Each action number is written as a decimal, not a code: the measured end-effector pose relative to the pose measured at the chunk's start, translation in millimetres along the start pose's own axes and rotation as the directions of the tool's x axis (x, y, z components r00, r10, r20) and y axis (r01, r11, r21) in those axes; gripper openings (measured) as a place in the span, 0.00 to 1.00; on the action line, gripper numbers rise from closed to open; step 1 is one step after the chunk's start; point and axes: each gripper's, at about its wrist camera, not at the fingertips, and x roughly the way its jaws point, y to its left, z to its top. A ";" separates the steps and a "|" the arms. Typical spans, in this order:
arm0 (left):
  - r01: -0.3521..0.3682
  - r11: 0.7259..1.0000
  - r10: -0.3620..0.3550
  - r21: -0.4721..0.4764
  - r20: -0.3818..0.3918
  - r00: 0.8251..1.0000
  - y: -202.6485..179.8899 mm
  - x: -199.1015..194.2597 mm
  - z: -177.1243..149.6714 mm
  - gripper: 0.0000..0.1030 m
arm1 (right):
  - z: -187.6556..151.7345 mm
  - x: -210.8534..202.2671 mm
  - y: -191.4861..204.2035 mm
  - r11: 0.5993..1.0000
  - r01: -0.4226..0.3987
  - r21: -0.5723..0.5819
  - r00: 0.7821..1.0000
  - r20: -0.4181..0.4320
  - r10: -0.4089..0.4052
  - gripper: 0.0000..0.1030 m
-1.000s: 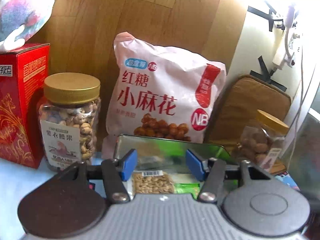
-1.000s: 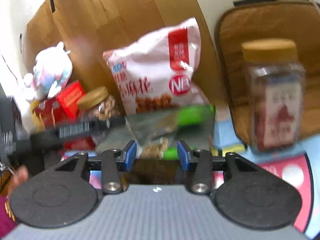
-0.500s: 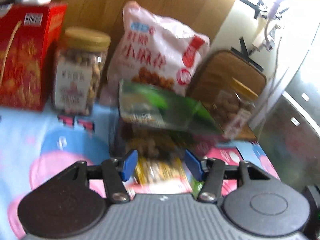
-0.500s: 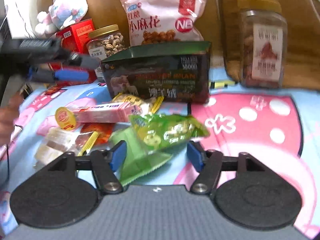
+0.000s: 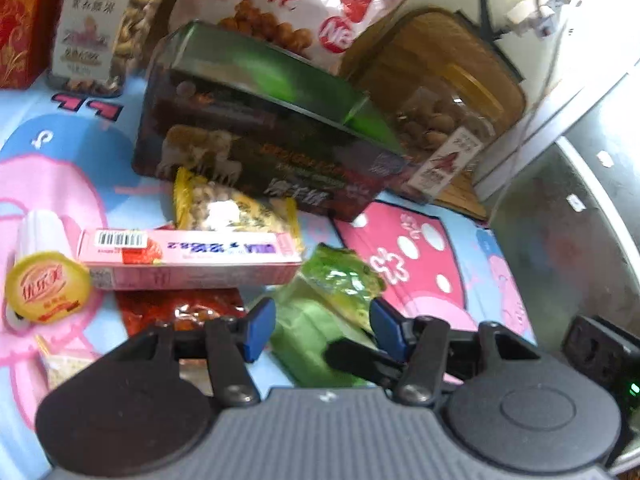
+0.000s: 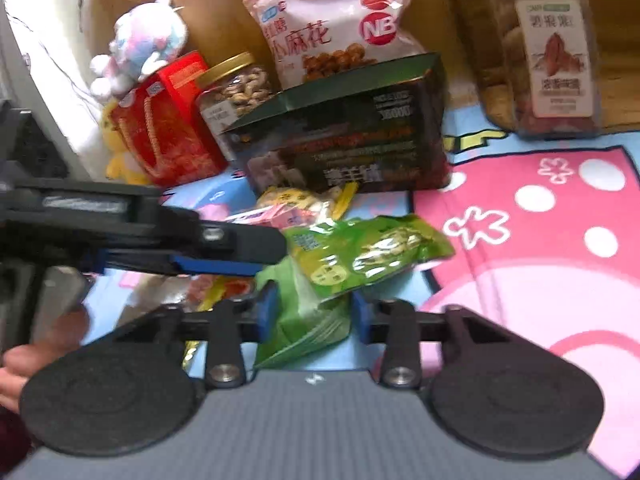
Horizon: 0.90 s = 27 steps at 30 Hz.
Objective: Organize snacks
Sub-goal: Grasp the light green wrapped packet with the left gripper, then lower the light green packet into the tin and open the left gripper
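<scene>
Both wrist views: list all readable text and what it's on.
"小麻花" and "NB": pink-white snack bag.
"优乐美": yellow lid of the cup.
A barcode, digits illegible: pink box.
Dark green box: print blurred, unreadable.
Nut jar and second jar: label characters too blurred.
Green packet: print unreadable.

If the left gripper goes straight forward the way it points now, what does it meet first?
Probably the green snack bags lying just ahead of the left gripper; beyond them stands the dark box. Depth is hard to judge.
</scene>
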 end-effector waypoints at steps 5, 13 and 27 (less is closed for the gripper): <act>0.000 1.000 0.001 0.010 -0.021 1.000 -2.0 -4.1 -7.0 0.51 | -26.5 -28.8 0.5 0.997 -0.068 0.040 0.998 -0.011 0.068 0.33; 0.004 0.997 0.000 0.072 -0.060 0.998 -27.0 -19.5 -50.3 0.53 | -60.4 -67.6 26.0 0.996 0.029 -0.081 0.997 0.075 -0.022 0.40; -0.089 0.968 0.096 0.233 -0.017 0.995 -58.1 -24.3 -91.1 0.67 | -84.1 -52.5 60.8 0.913 0.176 -0.367 0.983 0.109 -0.145 0.50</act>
